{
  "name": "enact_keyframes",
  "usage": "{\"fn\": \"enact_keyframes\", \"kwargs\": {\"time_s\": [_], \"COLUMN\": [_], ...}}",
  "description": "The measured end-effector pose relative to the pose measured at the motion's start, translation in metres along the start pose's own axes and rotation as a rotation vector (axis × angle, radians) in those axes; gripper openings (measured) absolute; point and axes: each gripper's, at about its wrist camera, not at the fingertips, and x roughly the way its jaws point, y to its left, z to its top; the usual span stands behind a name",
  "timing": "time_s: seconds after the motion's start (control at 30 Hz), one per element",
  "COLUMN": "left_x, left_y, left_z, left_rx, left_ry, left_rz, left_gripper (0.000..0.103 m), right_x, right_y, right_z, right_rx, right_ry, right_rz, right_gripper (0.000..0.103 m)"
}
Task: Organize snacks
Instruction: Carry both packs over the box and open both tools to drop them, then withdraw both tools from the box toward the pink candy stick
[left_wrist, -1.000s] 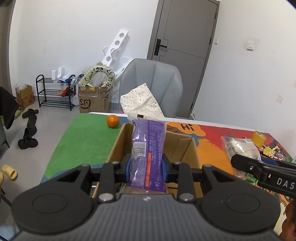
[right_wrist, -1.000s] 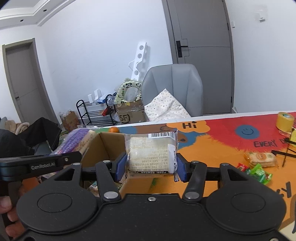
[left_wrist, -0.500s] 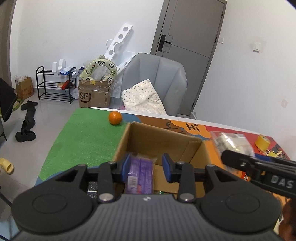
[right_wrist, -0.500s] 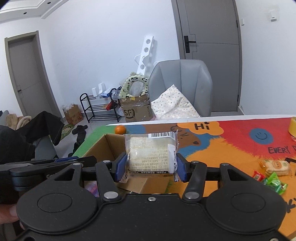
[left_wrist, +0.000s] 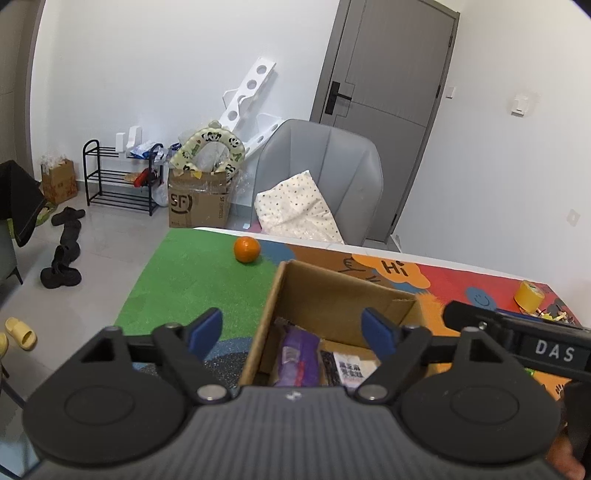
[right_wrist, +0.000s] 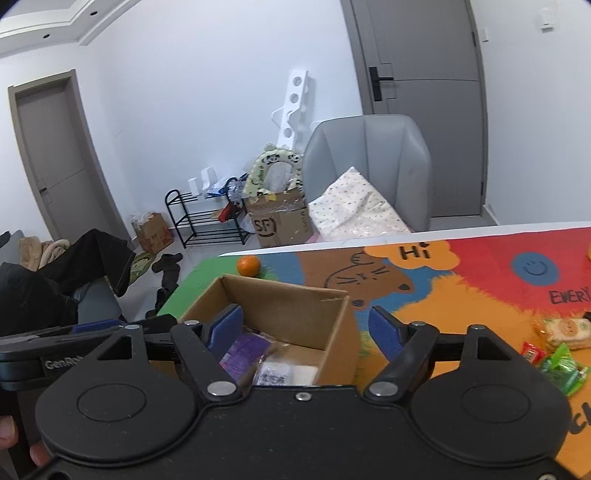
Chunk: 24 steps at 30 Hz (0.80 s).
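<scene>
Both tongs hang above an open cardboard box (left_wrist: 334, 295) on the worktop (left_wrist: 192, 280), which is covered by a bright cartoon mat. The left tongs (left_wrist: 291, 328) stand spread wide with nothing between the blue pads; their jaws have just been opening. Straight below and ahead of them, inside the box, lies a purple snack packet (left_wrist: 300, 356), and just to its right a pale packet with a printed label (left_wrist: 352, 369). The right tongs (right_wrist: 306, 326) are likewise spread wide and empty, their jaws having just been opening too. Beneath them the same purple packet (right_wrist: 245, 349) shows on the box floor, with the pale packet touching it on the right. The left-hand pad of the right tongs sits over the box interior, the right-hand pad beyond the box's right wall (right_wrist: 338, 343).

Ahead of the box, near the far edge of the worktop, rests an orange (left_wrist: 246, 249). Off to the right of the right tongs, well apart from the box, lie loose snacks: a biscuit pack (right_wrist: 563, 328) and green and red wrapped sweets (right_wrist: 557, 365). A yellow tape roll (left_wrist: 529, 295) sits far right of the left tongs.
</scene>
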Motion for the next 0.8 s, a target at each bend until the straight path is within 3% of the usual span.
{"fn": "enact_keyframes", "kwargs": {"time_s": [0.47, 0.8], "left_x": [-0.011, -0.018], "left_y": [-0.043, -0.068], "left_z": [-0.016, -0.035], "left_rx": [0.064, 0.084], "left_ry": [0.006, 0.059], "left_rz": [-0.047, -0.068], "left_gripper": [0.095, 0.095], "right_x": [-0.038, -0.063], "right_y": [-0.043, -0.072], "right_z": [-0.020, -0.039], "right_rx": [0.038, 0.076], "right_ry": [-0.004, 0.037], "right_rz": [-0.065, -0.083], "right_gripper": [0.099, 0.103]}}
